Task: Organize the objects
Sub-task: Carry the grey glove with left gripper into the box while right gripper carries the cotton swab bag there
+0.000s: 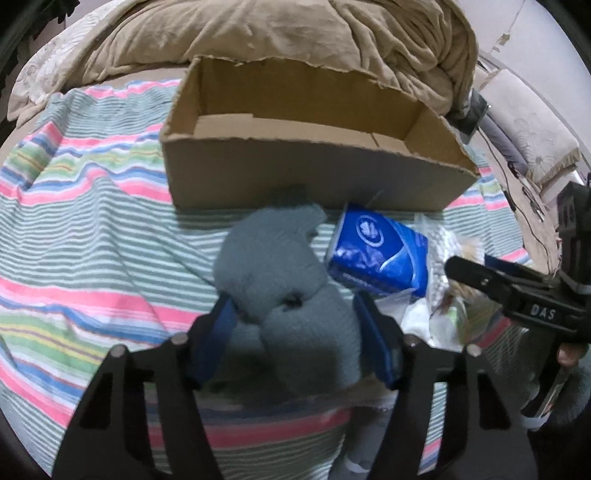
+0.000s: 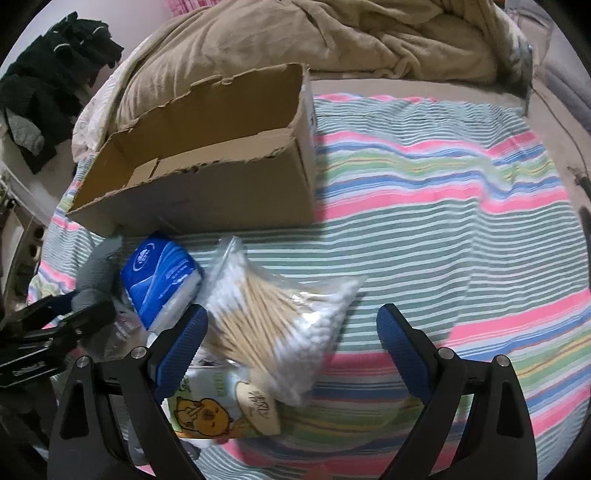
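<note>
An open cardboard box (image 1: 314,173) stands on the striped bedsheet (image 1: 81,236); it also shows in the right wrist view (image 2: 207,192). My left gripper (image 1: 295,332) is shut on a grey-blue knitted item (image 1: 280,273), just in front of the box. A blue tissue pack (image 1: 376,254) lies to its right, also in the right wrist view (image 2: 162,280). My right gripper (image 2: 291,343) is open over a clear bag of cotton swabs (image 2: 273,314), with a green cartoon packet (image 2: 221,406) beneath.
A crumpled tan blanket (image 1: 295,33) lies behind the box. Dark clothes (image 2: 51,74) hang at the far left. Cables and a pale cushion (image 1: 532,140) lie at the right side of the bed. The right gripper shows in the left wrist view (image 1: 517,291).
</note>
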A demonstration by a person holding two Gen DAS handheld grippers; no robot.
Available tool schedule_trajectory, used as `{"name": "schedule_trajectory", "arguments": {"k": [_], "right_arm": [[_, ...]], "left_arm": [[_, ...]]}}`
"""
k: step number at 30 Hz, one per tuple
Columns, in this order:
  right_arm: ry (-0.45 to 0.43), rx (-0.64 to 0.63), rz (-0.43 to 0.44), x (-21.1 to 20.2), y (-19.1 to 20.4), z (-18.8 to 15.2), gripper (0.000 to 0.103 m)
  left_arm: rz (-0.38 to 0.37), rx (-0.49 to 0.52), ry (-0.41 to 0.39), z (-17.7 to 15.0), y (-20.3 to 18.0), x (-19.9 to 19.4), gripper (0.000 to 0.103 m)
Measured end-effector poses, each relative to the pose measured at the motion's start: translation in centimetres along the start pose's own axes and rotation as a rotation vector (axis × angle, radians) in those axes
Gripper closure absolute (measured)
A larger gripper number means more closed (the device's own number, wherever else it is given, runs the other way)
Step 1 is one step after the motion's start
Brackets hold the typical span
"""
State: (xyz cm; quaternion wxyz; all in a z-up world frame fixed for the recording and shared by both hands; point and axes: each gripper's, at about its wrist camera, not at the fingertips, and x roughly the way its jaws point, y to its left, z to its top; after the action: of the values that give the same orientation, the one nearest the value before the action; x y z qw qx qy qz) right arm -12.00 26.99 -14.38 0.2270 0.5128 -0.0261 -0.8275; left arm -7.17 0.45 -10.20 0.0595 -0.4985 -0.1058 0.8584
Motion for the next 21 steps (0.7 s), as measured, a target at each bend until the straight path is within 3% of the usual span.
{"name": "schedule_trajectory", "arguments": {"k": [2,6,8,16,21], "right_arm": [[0.01,0.005,0.048,0.2,0.1,-0.2,0.035],[-0.021,-0.009,0.012,-0.1,0.6,-0.5,0.042],[-0.033,-0.013,0.002,-0.6,0.7,-0.5,0.051],[-0.087,-0.048,-0.037,-3.1,0.9,-0.4,0.066],[-0.137,-0.081,-0.055,-5.1,1.8,0.2,0.067]], "left_arm": [[-0.015,-0.006,-0.005,-0.1,0.1,-0.1,0.045],[-0.024,-0.003,-0.02,-0.2,0.0,-0.6,0.05],[-0.03,0.001,-0.032,-0.2,0.0,-1.1,0.051],[-0.055,0.018,-0.08,0.0,-0.6,-3.3,0.056],[-0.058,0.026,-0.126,0.5,-0.8,-5.5,0.056]]}}
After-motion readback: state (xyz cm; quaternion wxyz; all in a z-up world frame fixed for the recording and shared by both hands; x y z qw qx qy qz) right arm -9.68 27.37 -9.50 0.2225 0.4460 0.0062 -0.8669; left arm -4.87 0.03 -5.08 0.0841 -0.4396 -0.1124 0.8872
